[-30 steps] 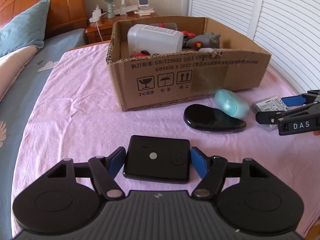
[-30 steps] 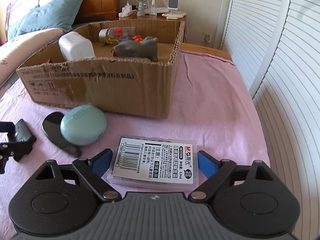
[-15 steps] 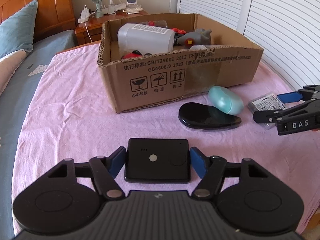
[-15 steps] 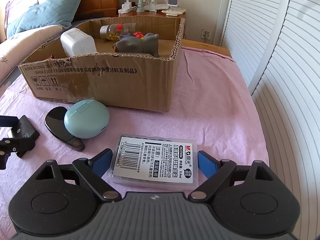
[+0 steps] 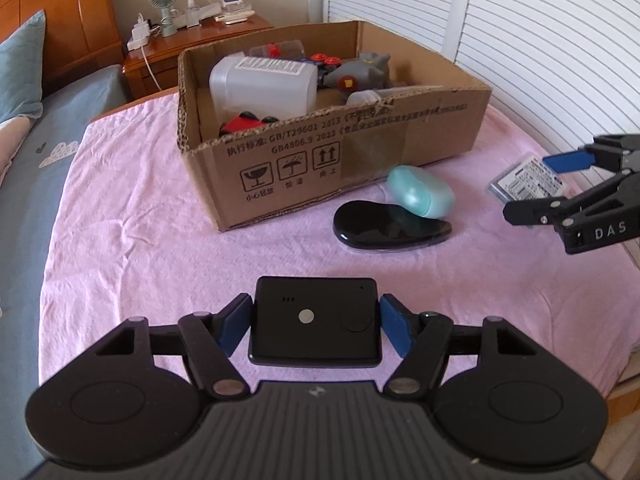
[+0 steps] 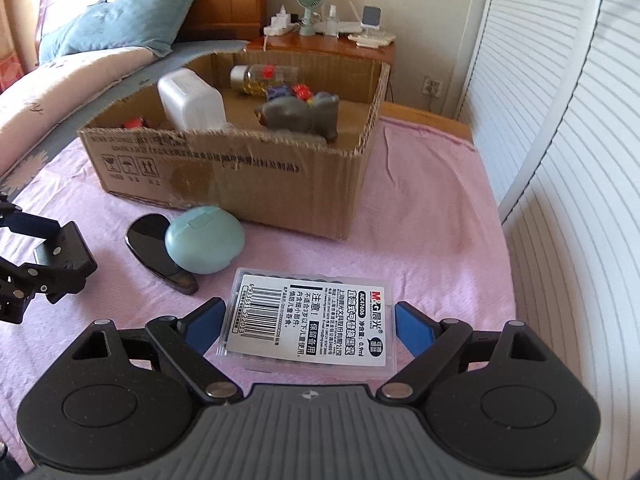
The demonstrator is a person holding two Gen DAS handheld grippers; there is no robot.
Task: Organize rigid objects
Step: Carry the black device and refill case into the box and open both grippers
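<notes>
My left gripper is shut on a flat black square device, its blue pads pressing both sides just above the pink cover. My right gripper is shut on a clear plastic case with a white barcode label. In the left wrist view that case hangs between the right fingers at the far right. The open cardboard box stands beyond both grippers. A teal oval case and a glossy black oval object lie in front of the box.
The box holds a white plastic jug, a grey toy, a bottle and red toys. White slatted doors run along the right. A wooden nightstand with a small fan sits behind, pillows at the left.
The left pads closed onto the black device and squared it up. The right gripper rose slightly with the labelled case. The box now sits lower and further off in both views.
</notes>
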